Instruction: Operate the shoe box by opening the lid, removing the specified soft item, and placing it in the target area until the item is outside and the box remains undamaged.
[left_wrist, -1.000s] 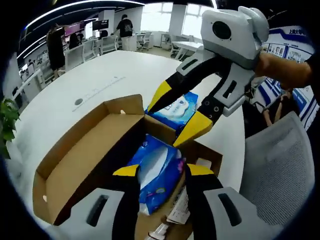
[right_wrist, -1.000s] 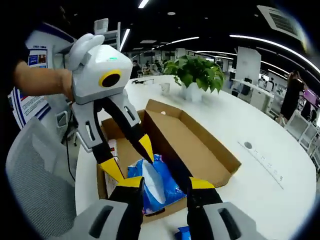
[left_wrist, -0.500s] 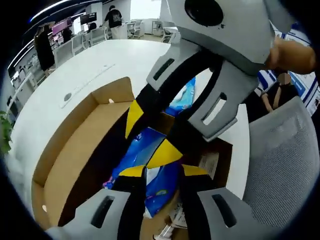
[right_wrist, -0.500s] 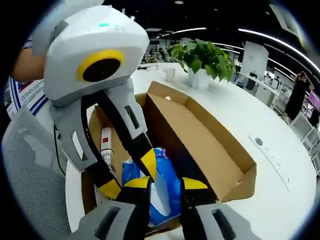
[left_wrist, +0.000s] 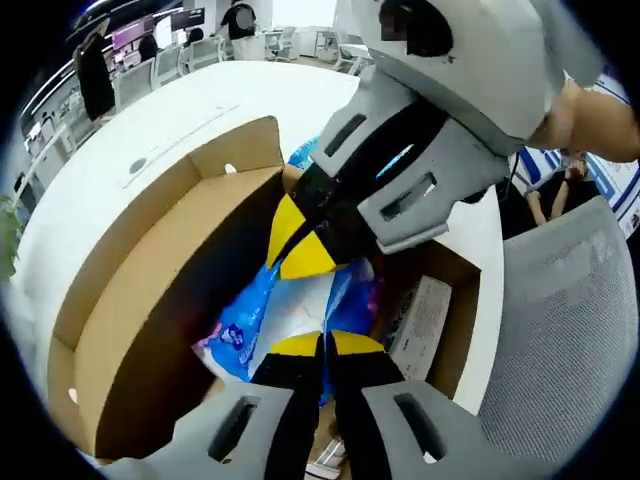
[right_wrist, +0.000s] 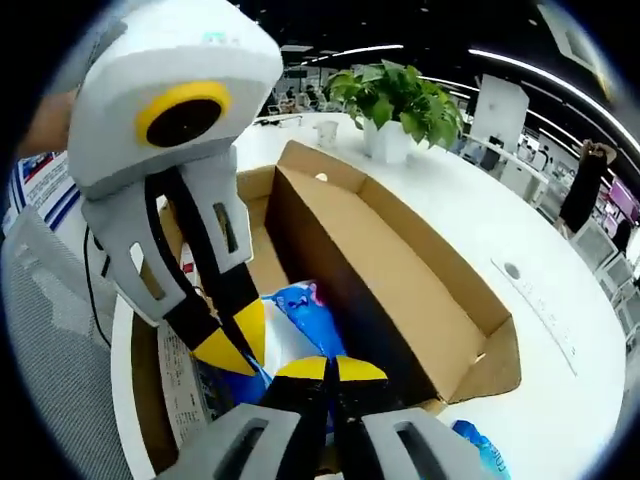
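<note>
In the left gripper view, much of the blue tissue pack (left_wrist: 245, 325) was covered by the right tool (left_wrist: 300, 245) and by the left tool (left_wrist: 325, 345) closed on it. The print on the white leaflet (left_wrist: 412, 318) beside it was too small to be read. In the right gripper view, a second blue pack (right_wrist: 483, 447) on the worktop (right_wrist: 560, 300) was cut off by the picture's edge, and the shoe box (right_wrist: 400, 270) floor was largely hidden.

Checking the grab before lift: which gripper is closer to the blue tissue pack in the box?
Neither clearly: both are at the tissue pack. The left gripper is closed on its near end, and the right gripper is closed on it from the opposite side, inside the box.
</note>
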